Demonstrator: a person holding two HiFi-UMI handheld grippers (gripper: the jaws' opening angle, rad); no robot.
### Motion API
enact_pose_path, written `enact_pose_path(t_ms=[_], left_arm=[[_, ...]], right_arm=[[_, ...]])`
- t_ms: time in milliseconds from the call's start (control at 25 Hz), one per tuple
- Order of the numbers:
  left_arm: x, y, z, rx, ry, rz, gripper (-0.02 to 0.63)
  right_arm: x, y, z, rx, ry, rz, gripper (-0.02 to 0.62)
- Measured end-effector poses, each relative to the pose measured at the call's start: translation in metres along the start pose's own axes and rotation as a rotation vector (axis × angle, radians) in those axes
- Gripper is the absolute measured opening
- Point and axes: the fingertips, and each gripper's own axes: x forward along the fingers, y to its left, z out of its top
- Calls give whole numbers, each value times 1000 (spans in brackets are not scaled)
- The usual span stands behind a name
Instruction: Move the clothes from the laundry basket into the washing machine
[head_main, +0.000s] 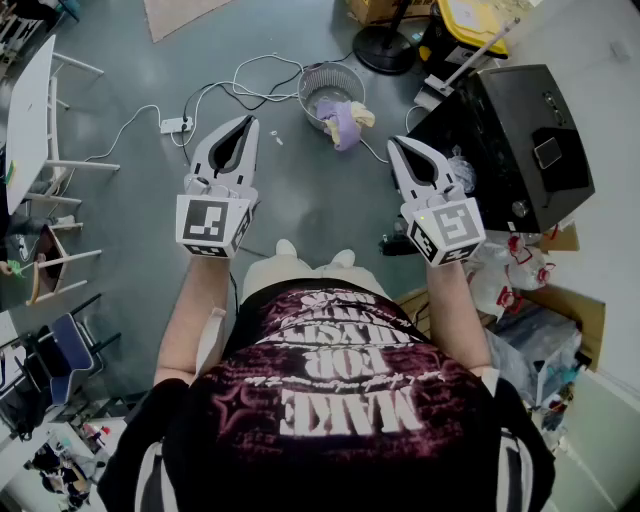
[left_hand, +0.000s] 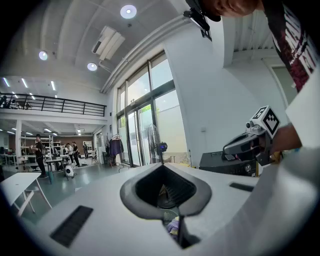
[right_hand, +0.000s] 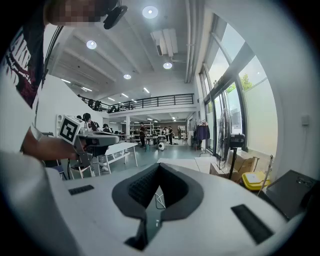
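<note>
Left gripper: jaws together, nothing between them; held out nearly level over the floor.
Right gripper: jaws together, empty; held level with the left one, well apart from it.
Basket: round, pale, on the floor ahead, between the two gripper tips as seen from above.
Clothes: still in the basket; a purple piece and a cream one hang over its near rim.
Washer: black, to the right of the basket, just beyond the right gripper.
Cables: white, looping on the floor left of the basket.
</note>
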Motion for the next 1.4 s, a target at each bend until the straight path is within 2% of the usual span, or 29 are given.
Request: enact_pose_path(t_ms=[320,560,800,960,1400], left_arm=[[-26,36,0,-32,-41,-30,5],[-36,72,-8,-59,-72,-42,5],[-42,76,-7,-58,-128,-162,5],[-42,78,-13,-85,-135,-196,5],[-19,97,-37,-119,-76,-135,5]], right_arm=[[13,26,14,66,-11,-74,3],[26,50,30,70,-47,-96,3],[34,58,27,89,-12,-164,3],[38,68,25,90,5,-169,3],[48,52,14,148,5,-159,3]])
